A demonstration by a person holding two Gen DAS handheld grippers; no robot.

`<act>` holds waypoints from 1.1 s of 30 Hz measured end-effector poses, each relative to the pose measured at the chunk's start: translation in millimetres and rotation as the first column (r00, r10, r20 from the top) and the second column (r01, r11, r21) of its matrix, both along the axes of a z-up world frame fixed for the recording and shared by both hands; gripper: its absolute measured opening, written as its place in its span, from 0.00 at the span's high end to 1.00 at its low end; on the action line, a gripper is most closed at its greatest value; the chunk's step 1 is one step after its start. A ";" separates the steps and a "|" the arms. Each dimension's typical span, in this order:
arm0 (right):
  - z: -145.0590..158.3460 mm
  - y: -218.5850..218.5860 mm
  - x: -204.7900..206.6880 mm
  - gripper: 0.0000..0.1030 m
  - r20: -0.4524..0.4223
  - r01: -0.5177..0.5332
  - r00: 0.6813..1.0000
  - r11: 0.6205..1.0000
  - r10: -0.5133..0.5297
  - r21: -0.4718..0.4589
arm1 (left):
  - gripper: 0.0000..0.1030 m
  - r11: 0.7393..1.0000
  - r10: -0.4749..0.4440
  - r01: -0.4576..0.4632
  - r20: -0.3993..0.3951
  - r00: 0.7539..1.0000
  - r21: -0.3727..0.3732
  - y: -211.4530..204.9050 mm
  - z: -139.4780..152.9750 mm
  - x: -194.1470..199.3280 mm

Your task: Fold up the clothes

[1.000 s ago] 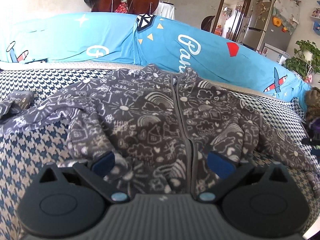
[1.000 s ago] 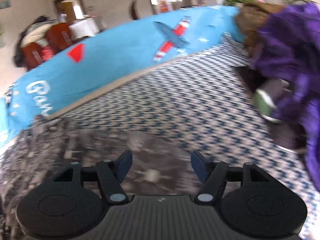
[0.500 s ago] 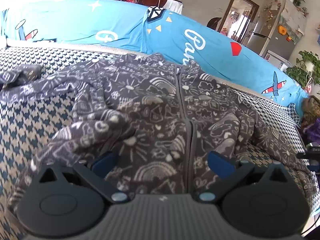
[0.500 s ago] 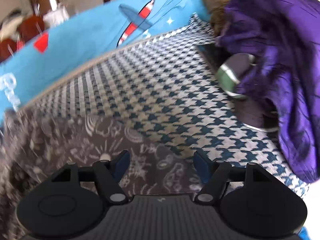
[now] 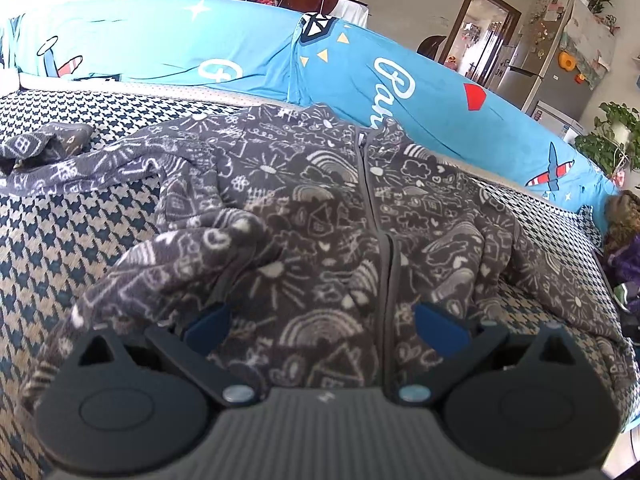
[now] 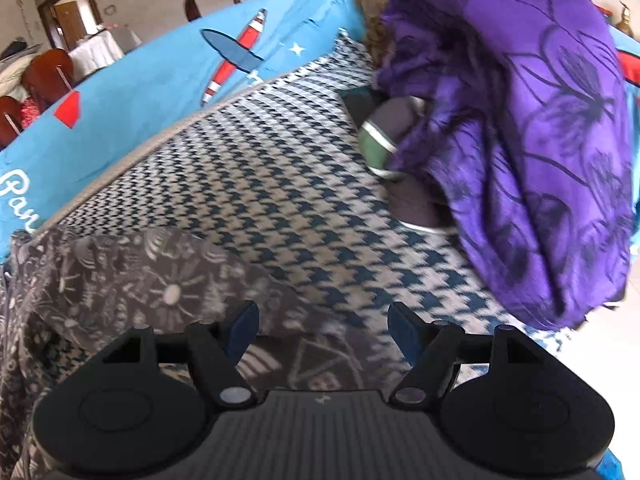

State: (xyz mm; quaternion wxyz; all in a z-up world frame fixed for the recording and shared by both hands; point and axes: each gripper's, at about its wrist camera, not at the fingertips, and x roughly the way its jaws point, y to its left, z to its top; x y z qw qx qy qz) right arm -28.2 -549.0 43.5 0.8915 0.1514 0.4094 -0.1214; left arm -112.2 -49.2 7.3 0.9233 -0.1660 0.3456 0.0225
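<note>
A dark grey zip jacket with white doodle print (image 5: 320, 216) lies front up on the houndstooth sofa seat (image 5: 80, 240), one sleeve stretched far left, the lower left part bunched up. My left gripper (image 5: 324, 328) is open, just above the jacket's bottom hem beside the zip. My right gripper (image 6: 320, 326) is open, above the jacket's right sleeve (image 6: 160, 280), holding nothing.
Blue printed cushions (image 5: 360, 64) line the back of the sofa. A pile of clothes with a purple garment (image 6: 540, 140) on top sits at the sofa's right end, over a grey and green piece (image 6: 384, 136). Chairs and a fridge stand beyond.
The left gripper has moved closer over the jacket's lower edge and the fabric at lower left has bunched. The right gripper has swung right, toward the purple pile.
</note>
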 end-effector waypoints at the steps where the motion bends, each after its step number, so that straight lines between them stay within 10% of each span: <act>1: -0.9 -3.3 -0.5 0.30 -0.008 0.008 1.000 1.000 -0.008 0.013 | 0.00 1.000 0.000 0.000 0.000 1.000 0.000 0.4 -0.3 -1.0; 15: -14.3 -3.4 2.5 0.31 -0.075 -0.035 0.997 0.998 0.032 -0.046 | 0.00 1.000 0.005 -0.005 0.003 1.000 0.013 1.8 -3.5 -9.2; 20: -10.9 6.8 -1.0 0.83 -0.014 -0.103 0.995 0.993 0.102 -0.064 | 0.00 1.000 0.004 -0.004 0.003 1.000 0.010 2.9 -4.4 -10.8; 24: 4.7 12.6 -10.4 0.89 0.094 -0.129 0.987 0.990 0.134 -0.058 | 0.00 1.000 0.003 -0.003 0.000 1.000 0.010 3.5 -5.4 -10.8; 28: 25.5 28.0 -24.6 0.91 0.237 -0.255 0.934 0.963 0.267 -0.083 | 0.00 1.000 0.002 -0.002 -0.004 1.000 0.014 3.2 -6.4 -10.8; 33: 29.1 76.1 -45.1 0.91 0.236 -0.543 0.798 0.831 0.555 -0.118 | 0.00 1.000 0.001 -0.001 -0.009 1.000 0.024 1.4 -7.7 -9.8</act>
